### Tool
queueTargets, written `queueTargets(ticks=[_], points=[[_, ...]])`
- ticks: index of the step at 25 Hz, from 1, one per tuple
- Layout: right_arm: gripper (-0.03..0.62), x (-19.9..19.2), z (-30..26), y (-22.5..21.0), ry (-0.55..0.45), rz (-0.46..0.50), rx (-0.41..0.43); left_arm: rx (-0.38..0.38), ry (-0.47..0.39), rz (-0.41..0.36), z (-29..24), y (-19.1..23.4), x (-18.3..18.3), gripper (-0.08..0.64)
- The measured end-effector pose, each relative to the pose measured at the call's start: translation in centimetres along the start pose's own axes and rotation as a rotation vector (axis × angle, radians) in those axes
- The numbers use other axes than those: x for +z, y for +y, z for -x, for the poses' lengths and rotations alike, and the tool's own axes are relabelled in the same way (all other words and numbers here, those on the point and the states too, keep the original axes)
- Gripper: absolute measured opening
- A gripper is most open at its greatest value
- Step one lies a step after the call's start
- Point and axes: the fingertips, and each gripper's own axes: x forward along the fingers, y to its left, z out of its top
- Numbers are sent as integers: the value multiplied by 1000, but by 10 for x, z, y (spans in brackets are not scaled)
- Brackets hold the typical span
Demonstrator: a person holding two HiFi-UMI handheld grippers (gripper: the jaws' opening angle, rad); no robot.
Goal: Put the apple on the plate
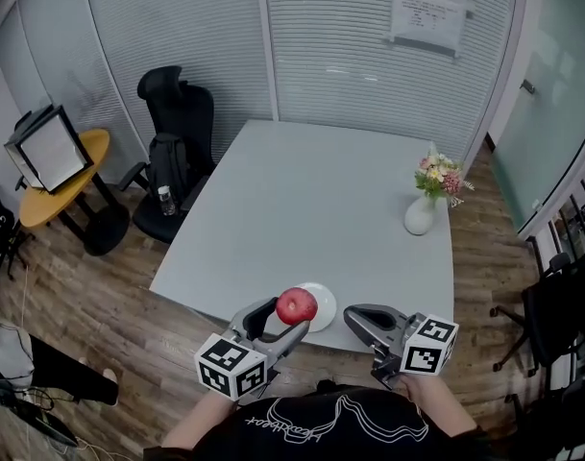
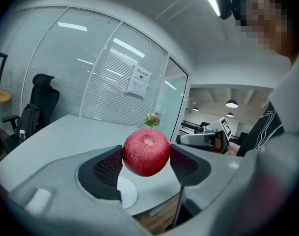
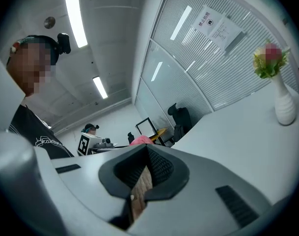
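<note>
A large grey table [image 1: 311, 190] fills the middle of the head view, on a wooden floor [image 1: 90, 296]. A black office chair [image 1: 177, 113] stands at the table's upper left corner. Left of the chair is a small round yellow table [image 1: 76, 176].

At the bottom of the frame the left gripper [image 1: 282, 321] reaches over the table's near edge. Its jaws stand apart only as wide as the fruit they clamp, one pad pressed on each side. Just to its right in the frame, the right gripper [image 1: 357, 320] has its jaws drawn nearly together with nothing between them, only a thin slit showing floor.

A white vase of flowers [image 1: 422, 209] stands near the table's right edge. A white plate [image 1: 324, 310] lies at the near edge, lower centre. The red apple [image 1: 296, 305] hangs in the left gripper's grip, lifted clear above the plate's left side.
</note>
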Motion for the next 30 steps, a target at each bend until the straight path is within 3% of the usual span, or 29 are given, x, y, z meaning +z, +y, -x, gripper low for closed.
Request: queueTargets(ticks=[12,21,30], points=[[9,-3,3,-43,12,-52,-34,74,77,-34,-51,43,-26,310],[9,-8,11,-64,29,-73,-75,124,192,-87,-91,75,-82,310],[9,-13,22,-79,50,-95,-113,141,288,-61,-119,100,-139,310]])
